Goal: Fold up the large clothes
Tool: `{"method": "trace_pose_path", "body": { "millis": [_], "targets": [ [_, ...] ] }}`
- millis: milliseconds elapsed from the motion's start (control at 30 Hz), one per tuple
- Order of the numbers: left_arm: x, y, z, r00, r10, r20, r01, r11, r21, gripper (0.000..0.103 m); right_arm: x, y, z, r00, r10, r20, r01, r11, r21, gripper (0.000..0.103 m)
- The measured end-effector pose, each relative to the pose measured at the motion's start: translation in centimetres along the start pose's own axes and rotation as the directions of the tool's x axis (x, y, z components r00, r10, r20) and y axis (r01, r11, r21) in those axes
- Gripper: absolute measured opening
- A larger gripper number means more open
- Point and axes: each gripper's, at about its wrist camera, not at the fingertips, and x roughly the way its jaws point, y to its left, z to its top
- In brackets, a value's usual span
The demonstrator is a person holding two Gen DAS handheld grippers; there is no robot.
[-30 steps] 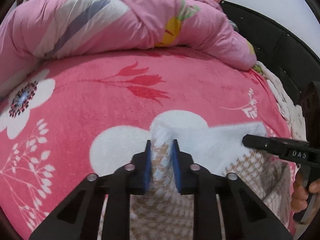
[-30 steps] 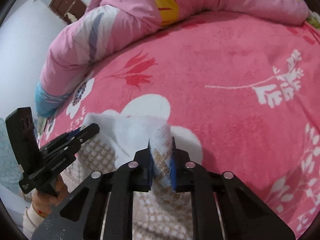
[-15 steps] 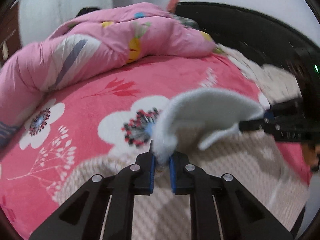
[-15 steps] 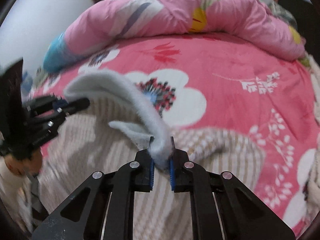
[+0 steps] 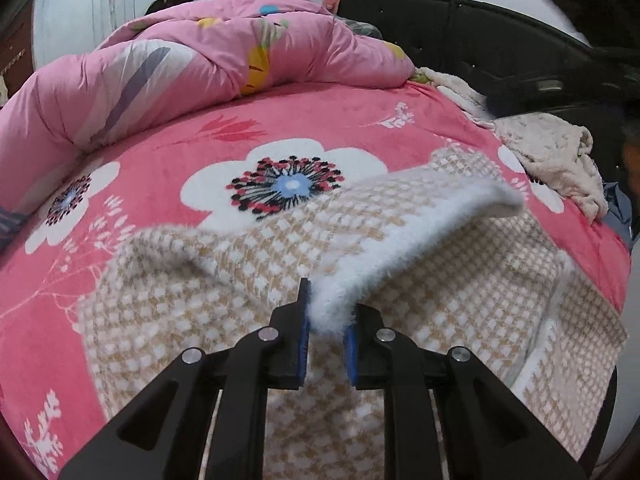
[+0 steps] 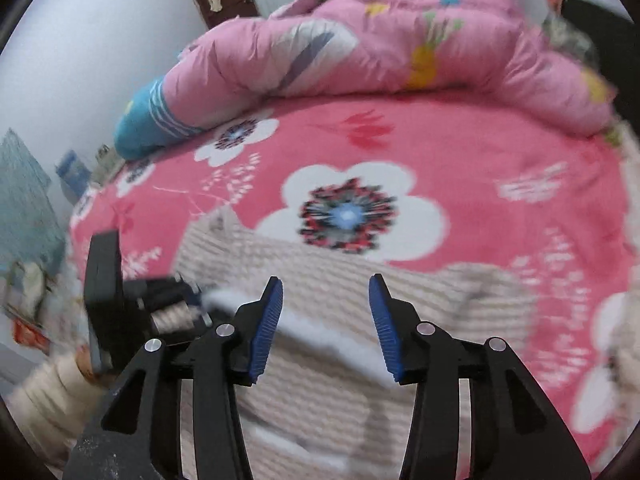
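- Lying on the pink floral bed (image 5: 168, 148), your beige checked garment (image 5: 240, 296) has one fleecy white edge lifted.
- Your left tool (image 5: 326, 326) is clenched on that edge.
- Your right tool (image 6: 326, 320) has just been opening; its pads stand apart, nothing between them.
- Beyond, a pink quilt (image 5: 192, 60) is bunched up.

A beige-and-white houndstooth fleece garment (image 5: 420, 248) shows a fluffy white lining. Beneath it lies a coral-pink plush bedspread (image 5: 168, 152) printed with white flowers with blue centres. The puffy pink quilt (image 5: 224, 56) carries grey-white stripes and yellow shapes.
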Motion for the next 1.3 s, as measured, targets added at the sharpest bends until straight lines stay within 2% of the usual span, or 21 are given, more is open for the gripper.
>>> {"method": "trace_pose_path", "body": {
  "millis": [100,167,233,400,500,567,667,733,767,800,900,967,1033,1100,1133,1200,1300],
  "targets": [
    [-0.9,0.5,-1.0,1.0,-0.023,-0.011,0.023,1.0,-0.019,0.019,7.3,-0.8,-1.2,0.988,0.058,-0.146,-0.044,0.994,0.097,0.043],
    [-2.1,1.1,-1.5,0.998,-0.054,-0.024,0.053,0.998,-0.03,0.024,8.9,-1.1,-2.9,0.985,0.05,-0.166,-0.035,0.995,0.09,0.043],
    [-3.6,1.7,-2.0,0.995,-0.104,-0.01,0.103,0.994,-0.042,0.024,8.1,-0.5,-4.1,0.993,0.025,-0.116,-0.027,1.0,-0.008,0.043],
    [-6.4,2.7,-1.4,0.985,-0.16,0.068,0.163,0.986,-0.038,0.025,5.0,0.1,-6.8,0.987,-0.085,-0.135,0.067,0.989,-0.132,0.043],
    [-5.8,3.0,0.5,0.979,-0.17,0.111,0.177,0.982,-0.063,0.024,2.0,-1.0,-6.8,0.993,-0.084,-0.079,0.077,0.993,-0.087,0.045],
    [-4.1,2.8,1.8,0.979,-0.172,0.111,0.182,0.98,-0.084,0.024,0.4,-2.9,-6.2,0.995,-0.101,-0.023,0.101,0.995,-0.011,0.053],
    [-0.4,2.6,2.8,0.992,-0.115,0.044,0.119,0.987,-0.108,0.025,0.3,-6.8,-5.4,0.993,-0.115,-0.012,0.116,0.981,0.158,0.065],
    [2.0,3.1,2.7,0.998,-0.059,-0.016,0.056,0.99,-0.129,0.024,2.4,-8.9,-5.1,0.996,-0.068,-0.06,0.081,0.967,0.241,0.065],
    [3.5,3.6,2.5,0.998,-0.049,-0.045,0.041,0.987,-0.153,0.024,3.1,-9.2,-5.1,0.996,-0.061,-0.072,0.077,0.965,0.252,0.06],
    [3.9,3.9,2.3,0.998,-0.047,-0.043,0.039,0.985,-0.166,0.024,4.2,-9.4,-4.9,0.995,-0.056,-0.085,0.076,0.965,0.25,0.043],
    [4.8,4.3,2.7,1.0,-0.009,-0.022,0.005,0.987,-0.16,0.024,5.8,-8.8,-3.6,0.992,-0.113,-0.064,0.123,0.974,0.19,0.033],
    [5.6,4.4,3.0,0.999,0.005,-0.037,-0.011,0.987,-0.159,0.024,6.8,-8.7,-3.1,0.987,-0.151,-0.06,0.158,0.976,0.152,0.032],
    [6.2,4.4,3.0,0.999,0.015,-0.049,-0.022,0.989,-0.145,0.024,7.6,-9.3,-3.0,0.985,-0.156,-0.072,0.165,0.977,0.138,0.033],
    [5.8,4.3,3.0,0.999,0.019,-0.049,-0.025,0.991,-0.133,0.025,6.8,-9.6,-3.0,0.988,-0.136,-0.079,0.146,0.979,0.145,0.035],
    [5.3,4.3,3.0,0.999,0.02,-0.044,-0.026,0.992,-0.127,0.025,5.7,-9.5,-3.1,0.984,-0.159,-0.08,0.169,0.974,0.148,0.037],
    [3.3,4.2,3.2,1.0,0.021,0.003,-0.021,0.993,-0.117,0.025,2.7,-8.6,-3.2,0.972,-0.233,-0.034,0.235,0.965,0.12,0.05],
    [0.6,4.3,3.9,0.995,-0.035,0.09,0.044,0.994,-0.098,0.025,0.5,-6.5,-2.9,0.978,-0.204,0.049,0.202,0.978,0.048,0.051]
  ]
}}
